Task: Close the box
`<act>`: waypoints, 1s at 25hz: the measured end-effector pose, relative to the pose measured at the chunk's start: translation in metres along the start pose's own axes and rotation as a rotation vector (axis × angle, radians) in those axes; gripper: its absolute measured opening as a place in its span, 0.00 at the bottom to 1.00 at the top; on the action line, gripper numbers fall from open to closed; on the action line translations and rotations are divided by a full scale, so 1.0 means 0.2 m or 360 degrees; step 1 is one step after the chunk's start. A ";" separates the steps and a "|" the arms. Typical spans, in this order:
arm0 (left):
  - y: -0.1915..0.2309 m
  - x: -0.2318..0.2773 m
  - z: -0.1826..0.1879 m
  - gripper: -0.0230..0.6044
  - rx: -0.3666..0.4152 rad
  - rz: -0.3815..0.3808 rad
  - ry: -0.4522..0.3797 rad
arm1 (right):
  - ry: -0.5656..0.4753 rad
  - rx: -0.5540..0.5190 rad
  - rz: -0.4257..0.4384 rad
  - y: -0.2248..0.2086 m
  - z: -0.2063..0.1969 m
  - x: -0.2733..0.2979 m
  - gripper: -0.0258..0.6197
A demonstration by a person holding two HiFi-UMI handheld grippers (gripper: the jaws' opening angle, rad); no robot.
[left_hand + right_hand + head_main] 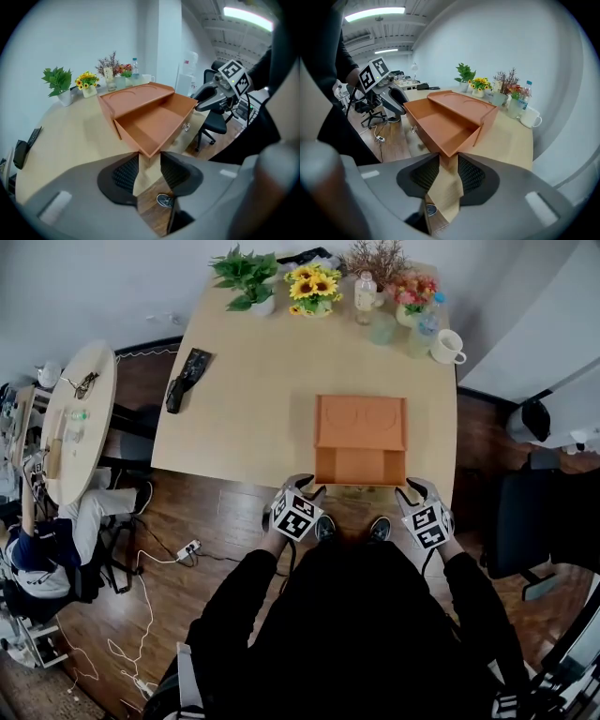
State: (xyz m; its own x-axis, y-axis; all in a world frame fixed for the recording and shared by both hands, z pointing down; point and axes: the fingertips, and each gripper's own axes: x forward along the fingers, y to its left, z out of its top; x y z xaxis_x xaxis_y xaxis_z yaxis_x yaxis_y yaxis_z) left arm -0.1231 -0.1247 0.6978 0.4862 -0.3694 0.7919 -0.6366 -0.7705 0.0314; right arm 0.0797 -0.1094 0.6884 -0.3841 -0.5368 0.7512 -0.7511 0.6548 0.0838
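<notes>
An orange box [361,421] lies on the wooden table [244,418], and its drawer [359,466] is pulled out toward the near table edge. The drawer [152,124] is empty. My left gripper [306,487] is at the drawer's near left corner and my right gripper [413,487] at its near right corner. In the left gripper view the jaws of the left gripper [150,161] stand a narrow gap apart, the corner just at their tips, with table and floor showing through the gap. The right gripper [449,161] looks the same, with nothing pinched.
Potted plants [247,277], sunflowers [313,287], a bottle [366,294] and a white mug [446,347] line the table's far edge. A black device [187,379] lies at the left. A round side table [80,418] stands left, an office chair [539,512] right, and cables [141,615] lie on the floor.
</notes>
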 end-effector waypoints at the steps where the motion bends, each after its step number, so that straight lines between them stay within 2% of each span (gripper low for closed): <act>1: 0.02 0.01 0.01 0.24 -0.0003 0.0008 0.0004 | 0.0002 0.0000 0.0000 -0.01 0.01 0.01 0.23; 10: 0.15 0.08 0.11 0.23 0.0005 0.0058 0.0035 | -0.0002 0.0088 -0.0085 -0.12 0.09 0.10 0.23; 13: 0.15 0.07 0.10 0.24 0.0038 0.0082 0.0013 | -0.0007 0.0050 -0.0109 -0.12 0.09 0.10 0.23; 14: 0.15 0.06 0.10 0.24 0.0051 0.0094 -0.0003 | -0.0003 0.0017 -0.0121 -0.12 0.09 0.10 0.26; 15: 0.14 0.05 0.10 0.30 0.0064 0.0111 -0.0022 | 0.0005 -0.0010 -0.0122 -0.12 0.08 0.10 0.37; 16: 0.15 0.03 0.10 0.40 0.0083 0.0136 -0.0039 | 0.0014 -0.0034 -0.0112 -0.12 0.08 0.10 0.51; 17: 0.16 0.01 0.10 0.47 0.0119 0.0170 -0.0051 | 0.0018 -0.0068 -0.0102 -0.12 0.10 0.10 0.60; 19: 0.19 -0.03 0.15 0.54 0.0292 0.0257 -0.0057 | 0.0001 -0.0216 -0.0109 -0.12 0.16 0.07 0.67; 22: 0.17 -0.07 0.29 0.56 0.0777 0.0369 -0.0023 | -0.0030 -0.0512 -0.0155 -0.11 0.28 0.05 0.70; 25: 0.10 -0.01 0.39 0.56 0.1188 0.0371 0.0071 | 0.0052 -0.0746 -0.0162 -0.08 0.32 0.09 0.70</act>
State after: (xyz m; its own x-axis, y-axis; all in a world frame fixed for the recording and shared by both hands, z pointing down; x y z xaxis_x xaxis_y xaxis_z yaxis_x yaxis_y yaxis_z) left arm -0.0893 -0.1797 0.6484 0.3548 -0.5556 0.7520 -0.1408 -0.8269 -0.5444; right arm 0.0509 -0.1630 0.6593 -0.2984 -0.5986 0.7434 -0.4580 0.7731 0.4387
